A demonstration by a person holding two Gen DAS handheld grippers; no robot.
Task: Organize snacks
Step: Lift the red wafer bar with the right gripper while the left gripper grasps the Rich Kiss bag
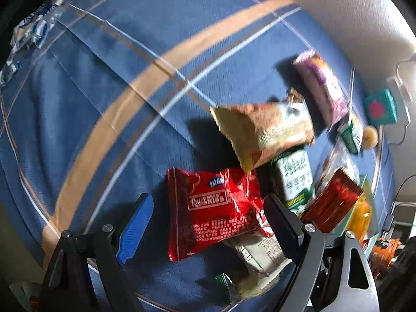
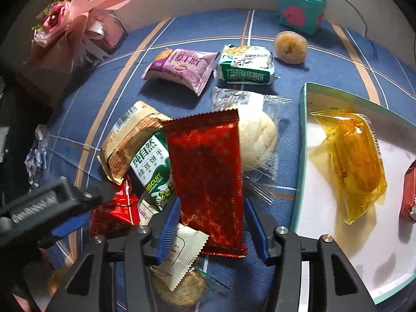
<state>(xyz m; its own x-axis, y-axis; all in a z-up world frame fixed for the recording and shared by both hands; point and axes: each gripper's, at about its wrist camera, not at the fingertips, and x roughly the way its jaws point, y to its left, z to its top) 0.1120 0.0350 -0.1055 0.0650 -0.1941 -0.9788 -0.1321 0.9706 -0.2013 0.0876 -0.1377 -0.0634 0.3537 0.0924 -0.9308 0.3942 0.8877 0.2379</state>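
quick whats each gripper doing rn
left gripper: open, red snack packet between its jaws, not pressed.
right gripper: open around dark red wrapper, no clear grip.

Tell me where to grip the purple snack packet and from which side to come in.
Take the purple snack packet across its puffy middle, coming straight down from above. It lies flat on the blue cloth with bare cloth along its near and far long edges, so the claw fingers fit there. Avoid its crimped end by the green-and-white packet, which sits close.
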